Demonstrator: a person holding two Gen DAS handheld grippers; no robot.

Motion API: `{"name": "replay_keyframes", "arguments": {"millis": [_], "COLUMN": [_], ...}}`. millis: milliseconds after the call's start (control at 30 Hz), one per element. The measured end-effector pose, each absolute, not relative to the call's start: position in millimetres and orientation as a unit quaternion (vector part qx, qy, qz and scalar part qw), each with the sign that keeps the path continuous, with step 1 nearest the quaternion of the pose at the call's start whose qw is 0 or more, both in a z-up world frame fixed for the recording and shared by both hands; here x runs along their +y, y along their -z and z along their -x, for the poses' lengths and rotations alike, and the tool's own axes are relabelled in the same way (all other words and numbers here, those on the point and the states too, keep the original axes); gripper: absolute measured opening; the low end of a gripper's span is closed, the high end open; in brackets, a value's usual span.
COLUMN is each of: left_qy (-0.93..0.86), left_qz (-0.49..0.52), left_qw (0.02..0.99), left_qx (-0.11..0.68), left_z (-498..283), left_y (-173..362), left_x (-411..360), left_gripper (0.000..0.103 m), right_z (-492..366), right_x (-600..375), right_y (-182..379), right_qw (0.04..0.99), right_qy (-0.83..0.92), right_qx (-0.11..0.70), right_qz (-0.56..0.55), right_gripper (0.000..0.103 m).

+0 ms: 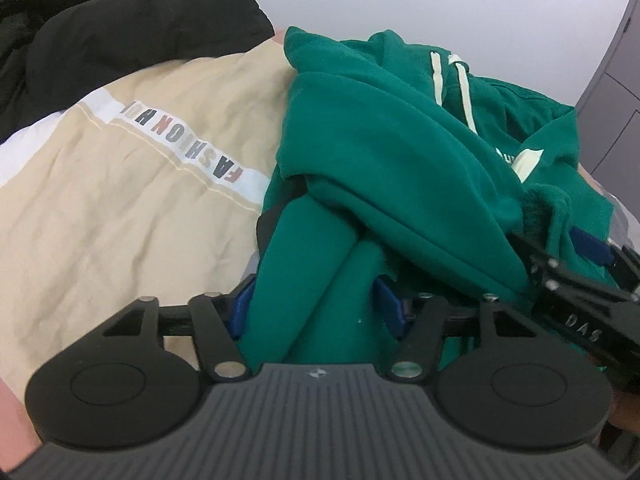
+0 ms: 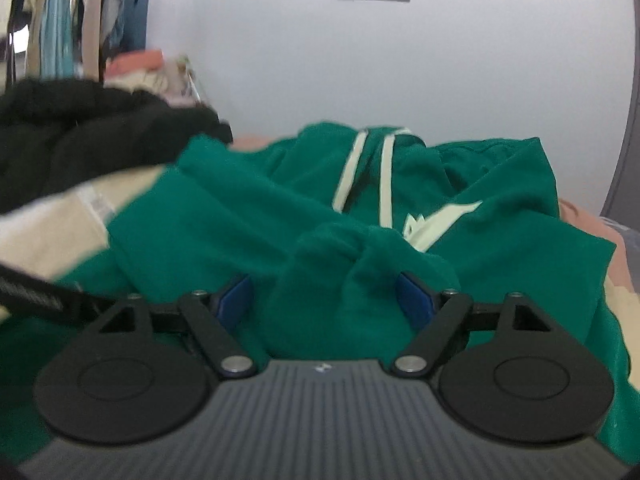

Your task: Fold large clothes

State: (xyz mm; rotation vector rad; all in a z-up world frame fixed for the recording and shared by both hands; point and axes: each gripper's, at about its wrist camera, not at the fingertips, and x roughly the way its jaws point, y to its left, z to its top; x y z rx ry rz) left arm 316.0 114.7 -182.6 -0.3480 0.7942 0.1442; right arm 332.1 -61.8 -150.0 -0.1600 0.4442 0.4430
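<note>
A green hoodie [image 1: 384, 152] with pale drawstrings lies bunched on the bed; it also shows in the right wrist view [image 2: 248, 208]. My left gripper [image 1: 316, 312] has its blue pads [image 1: 242, 308] on either side of a thick fold of green cloth and grips it. My right gripper [image 2: 326, 300] has a bunched green fold between its blue pads [image 2: 414, 300] and grips it. The right gripper also shows at the right edge of the left wrist view [image 1: 568, 264], close beside the left one.
A beige garment [image 1: 120, 184] with a white lettered stripe lies left of the hoodie. A black garment [image 1: 100, 36] is heaped behind it. A white wall [image 2: 400, 60] stands behind, with hanging clothes [image 2: 80, 12] at the far left.
</note>
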Motion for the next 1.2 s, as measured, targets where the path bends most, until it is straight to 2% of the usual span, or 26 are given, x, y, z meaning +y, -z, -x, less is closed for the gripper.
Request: {"name": "replay_keyframes", "arguments": {"millis": [33, 67, 133, 200, 267, 367, 433, 700, 1000, 1200], "left_qy": [-0.072, -0.072, -0.068, -0.065, -0.061, -0.055, -0.051, -0.057, -0.051, -0.045], "left_qz": [0.167, 0.166, 0.164, 0.172, 0.185, 0.209, 0.229, 0.29, 0.299, 0.297], "left_qw": [0.905, 0.906, 0.907, 0.908, 0.908, 0.908, 0.904, 0.891, 0.885, 0.886], "left_qx": [0.384, 0.384, 0.381, 0.377, 0.371, 0.36, 0.356, 0.345, 0.354, 0.353], "left_z": [-317, -318, -318, -317, -314, -309, -308, -302, -303, -303], "left_y": [184, 185, 185, 184, 179, 175, 173, 175, 180, 179], "left_x": [114, 113, 113, 115, 118, 126, 132, 158, 163, 161], "left_gripper": [0.06, 0.053, 0.046, 0.032, 0.025, 0.019, 0.018, 0.016, 0.017, 0.022], "right_z": [-334, -337, -342, -342, -339, -334, -330, -316, -321, -312], "right_x": [-64, -64, -67, -71, -75, -85, -100, -182, -243, -248], "right_y": [153, 156, 160, 160, 155, 141, 130, 111, 168, 164], "right_qw": [0.946, 0.944, 0.941, 0.939, 0.941, 0.947, 0.952, 0.953, 0.905, 0.906], "right_qy": [-0.215, -0.214, -0.216, -0.219, -0.215, -0.207, -0.2, -0.17, -0.046, -0.028], "right_qx": [0.226, 0.236, 0.251, 0.257, 0.253, 0.241, 0.231, 0.195, 0.346, 0.345], "right_qz": [0.083, 0.082, 0.075, 0.069, 0.066, 0.043, 0.011, -0.159, -0.245, -0.246], "right_gripper": [0.08, 0.079, 0.073, 0.061, 0.042, 0.032, 0.029, 0.028, 0.028, 0.036]}}
